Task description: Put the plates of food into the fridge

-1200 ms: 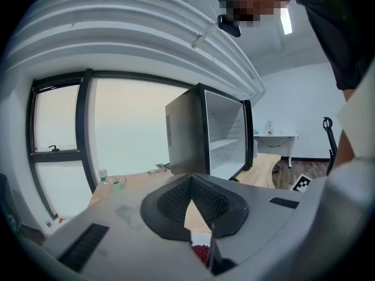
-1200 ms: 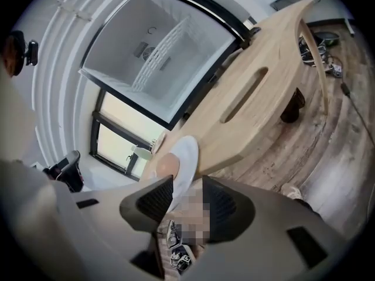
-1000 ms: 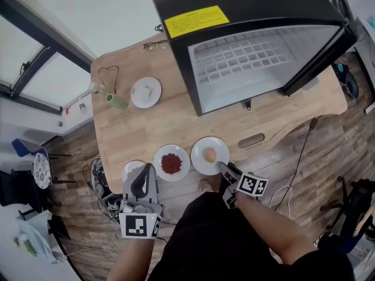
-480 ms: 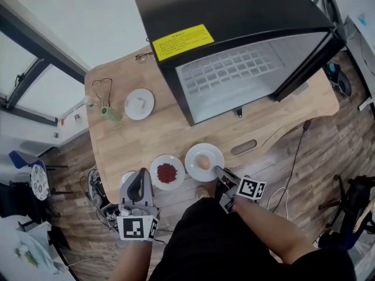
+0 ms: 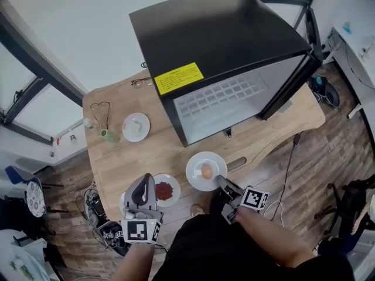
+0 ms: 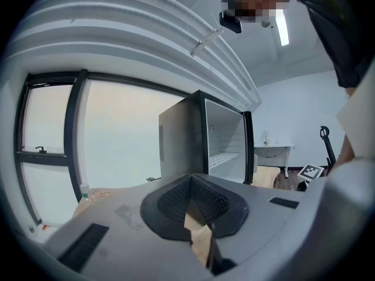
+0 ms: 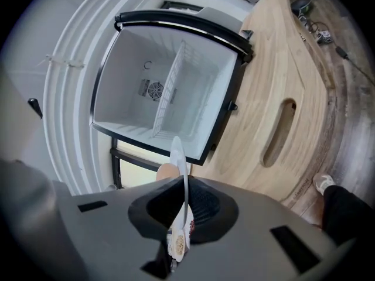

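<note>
A white plate with a tan egg-like food (image 5: 206,171) hangs just off the table's near edge. My right gripper (image 5: 222,181) is shut on the plate's near rim. In the right gripper view the plate (image 7: 178,157) shows edge-on between the pads, facing the open black fridge (image 7: 170,92) with its white inside. The fridge (image 5: 217,57) stands on the wooden table (image 5: 158,145), door swung right. A plate of red food (image 5: 166,190) lies by my left gripper (image 5: 142,183), which is shut, holds nothing and points up.
At the table's back left are a third plate (image 5: 136,126), a green bottle (image 5: 108,136) and two pairs of glasses (image 5: 99,107). A slot handle (image 7: 280,130) is cut into the tabletop near its front edge. Cables and a shoe lie on the floor.
My right jaws have closed on the egg plate's rim and raised it off the table. The head view has tipped back, showing more of the fridge top.
</note>
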`<state>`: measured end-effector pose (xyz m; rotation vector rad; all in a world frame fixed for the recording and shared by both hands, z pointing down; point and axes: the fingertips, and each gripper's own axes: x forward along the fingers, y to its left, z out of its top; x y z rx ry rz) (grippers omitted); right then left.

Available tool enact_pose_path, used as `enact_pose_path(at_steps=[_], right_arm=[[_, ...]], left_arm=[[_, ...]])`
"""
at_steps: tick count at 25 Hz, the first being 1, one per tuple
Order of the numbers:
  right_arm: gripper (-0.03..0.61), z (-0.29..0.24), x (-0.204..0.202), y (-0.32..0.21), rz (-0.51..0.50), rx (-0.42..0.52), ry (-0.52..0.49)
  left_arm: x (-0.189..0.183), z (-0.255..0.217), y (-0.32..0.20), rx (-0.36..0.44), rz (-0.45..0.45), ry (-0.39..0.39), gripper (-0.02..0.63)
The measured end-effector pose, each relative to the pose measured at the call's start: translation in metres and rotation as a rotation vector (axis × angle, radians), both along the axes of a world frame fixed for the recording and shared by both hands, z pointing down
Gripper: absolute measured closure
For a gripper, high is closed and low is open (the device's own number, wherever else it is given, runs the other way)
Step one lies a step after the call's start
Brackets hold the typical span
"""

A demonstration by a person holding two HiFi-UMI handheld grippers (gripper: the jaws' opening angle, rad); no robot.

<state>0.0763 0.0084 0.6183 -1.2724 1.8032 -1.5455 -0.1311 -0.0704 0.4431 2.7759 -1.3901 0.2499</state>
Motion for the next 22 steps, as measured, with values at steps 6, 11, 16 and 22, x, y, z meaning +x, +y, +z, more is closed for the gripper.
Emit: enact_pose_path(at_steps=[6, 11, 16, 22], right_arm=[[0.546, -0.037, 0.022, -0.015, 0.008, 0.076, 0.030], [0.546, -0.057, 0.039, -0.026, 0.010, 0.101, 0.061], [0.546, -0.076, 0.054, -0.041, 0.031, 0.135, 0.062], [0.546, -0.102, 0.069, -0.062, 0.047, 0.194, 0.067]], left_arm=[[0.008, -0.018, -0.012, 0.036, -0.007, 0.050, 0.609], [0.016, -0.031, -0.019, 0.050, -0.016, 0.080, 0.609], [0.025, -0.041, -0.026, 0.073, -0.007, 0.082, 0.609], [0.032, -0.054, -0.037, 0.097, -0.004, 0.076, 0.609]])
